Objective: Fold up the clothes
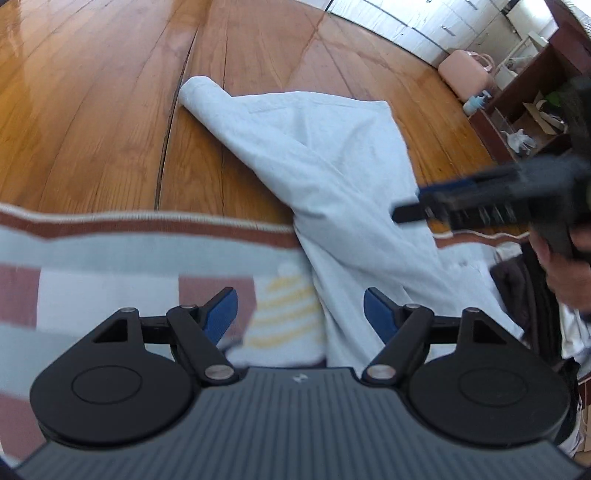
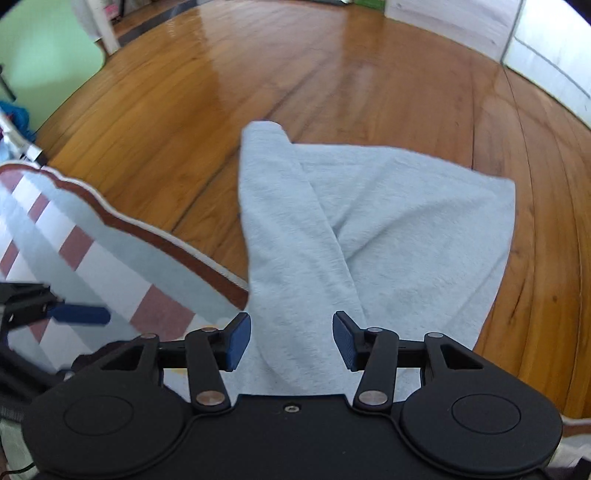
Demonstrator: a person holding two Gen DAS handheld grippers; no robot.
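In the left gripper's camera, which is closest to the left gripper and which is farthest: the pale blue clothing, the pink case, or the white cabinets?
From the left gripper:
1. The pale blue garment, right between its open fingers and stretching ahead over the wooden floor.
2. The pink case, far off to the upper right.
3. The white cabinets, behind the case along the back wall.
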